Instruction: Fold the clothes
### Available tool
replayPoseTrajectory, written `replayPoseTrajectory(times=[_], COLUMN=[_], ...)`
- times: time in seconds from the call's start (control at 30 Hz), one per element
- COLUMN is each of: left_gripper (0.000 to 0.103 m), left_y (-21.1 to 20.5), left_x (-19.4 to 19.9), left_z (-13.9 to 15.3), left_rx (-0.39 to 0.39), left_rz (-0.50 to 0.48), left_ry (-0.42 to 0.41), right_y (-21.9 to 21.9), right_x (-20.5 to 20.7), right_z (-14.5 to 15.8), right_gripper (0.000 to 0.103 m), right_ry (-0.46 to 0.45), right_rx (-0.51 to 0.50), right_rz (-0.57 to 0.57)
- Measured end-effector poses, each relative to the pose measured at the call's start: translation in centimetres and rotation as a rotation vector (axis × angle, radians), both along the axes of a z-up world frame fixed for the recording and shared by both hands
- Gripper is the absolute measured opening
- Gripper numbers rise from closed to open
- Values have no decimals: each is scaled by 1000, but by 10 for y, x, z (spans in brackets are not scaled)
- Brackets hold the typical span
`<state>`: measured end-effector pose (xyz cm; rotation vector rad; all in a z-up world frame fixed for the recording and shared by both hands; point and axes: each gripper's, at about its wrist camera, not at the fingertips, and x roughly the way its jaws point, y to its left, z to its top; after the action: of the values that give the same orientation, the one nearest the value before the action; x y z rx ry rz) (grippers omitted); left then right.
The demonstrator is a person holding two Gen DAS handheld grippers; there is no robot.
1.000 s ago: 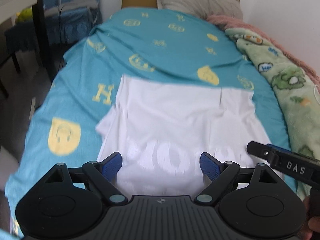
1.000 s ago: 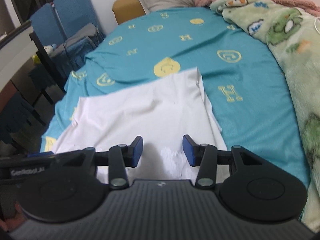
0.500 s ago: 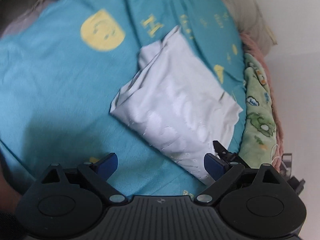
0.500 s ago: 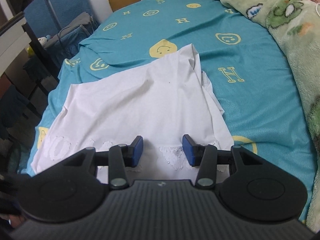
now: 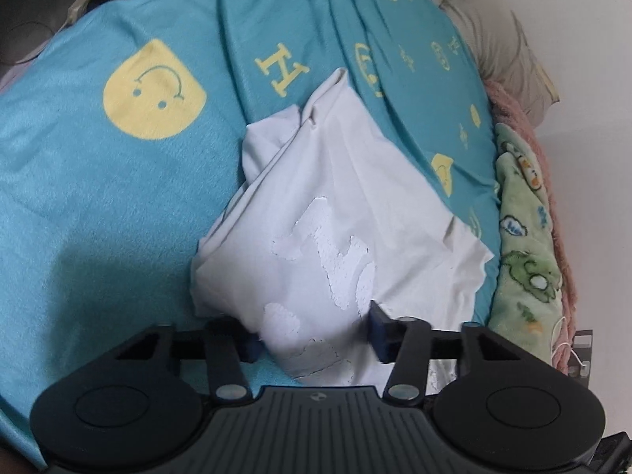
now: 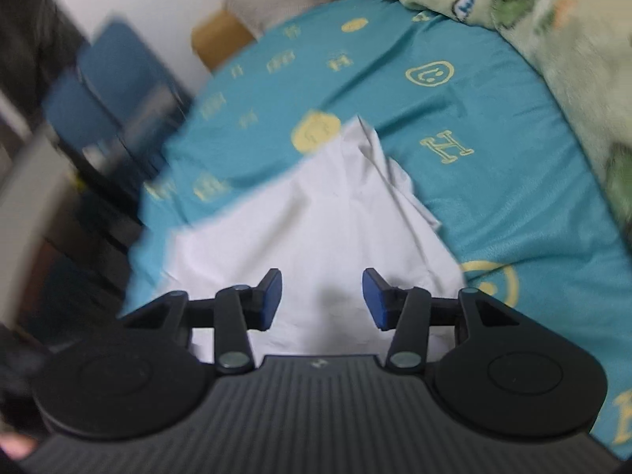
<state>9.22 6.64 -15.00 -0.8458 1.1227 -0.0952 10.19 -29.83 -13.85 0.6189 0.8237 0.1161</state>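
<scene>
folded white cotton t-shirt on teal smiley-print bed sheet; left gripper jaws half-closed around its bunched near edge, right gripper jaws open, empty, above shirt at 6 o'clock.

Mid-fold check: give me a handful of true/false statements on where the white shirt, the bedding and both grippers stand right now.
1. The white cotton shirt with raised white lettering lies on a teal bedsheet printed with yellow smiley faces and letters. True.
2. The left gripper hangs over bare sheet, away from the shirt. False: a bunched part of the shirt sits between its blue pads.
3. The right gripper has its jaws apart with nothing between them. True; the shirt lies beneath.
4. The shirt is spread fully flat. False: it is creased and bunched, with layers showing at one edge.
5. A green fleece blanket with cartoon animals lies along one side of the bed. True.
</scene>
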Motion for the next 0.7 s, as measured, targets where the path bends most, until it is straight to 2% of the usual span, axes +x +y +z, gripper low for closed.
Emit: replayPoseTrajectory(times=[0.03,0.07,0.1,0.13,0.2,0.3,0.37,0.43,0.57,0.6,0.63,0.67,0.7], left_gripper=[36,35,31,29,28,27,27,27,25,25,25,25,25], left_y=[0,0,1,2,3,3,3,4,5,4,3,1,0], left_x=[-1,-2,-4,-5,-6,-7,-7,-7,-6,-6,-6,-5,-5], left_z=[3,7,9,12,15,16,17,17,16,18,19,22,25], left_rx=[-5,-14,-25,-37,-61,-92,-112,-128,-131,-128,-124,-116,-107], left_rz=[1,5,10,15,29,46,57,70,106,107,108,104,97], left_ry=[-16,-32,-48,-63,-87,-110,-125,-141,-185,-200,-215,-229,-243], right_y=[-5,-9,-12,-12,-6,13,26,29,7,0,-6,-10,-12], right_x=[-3,-6,-9,-11,-14,-16,-16,-16,-22,-26,-29,-29,-30], right_z=[3,6,5,0,-12,-37,-52,-64,-74,-75,-75,-74,-73], right_gripper=[53,67,75,91,90,90,90,90,90,87,77,71,68], right_ry=[-6,-10,4,25,92,202,257,283,251,234,218,210,201], right_rx=[75,154,256,362,552,741,787,788,712,702,694,691,686], right_rz=[-6,-12,-13,-13,0,43,50,-4,-248,-310,-366,-395,-415])
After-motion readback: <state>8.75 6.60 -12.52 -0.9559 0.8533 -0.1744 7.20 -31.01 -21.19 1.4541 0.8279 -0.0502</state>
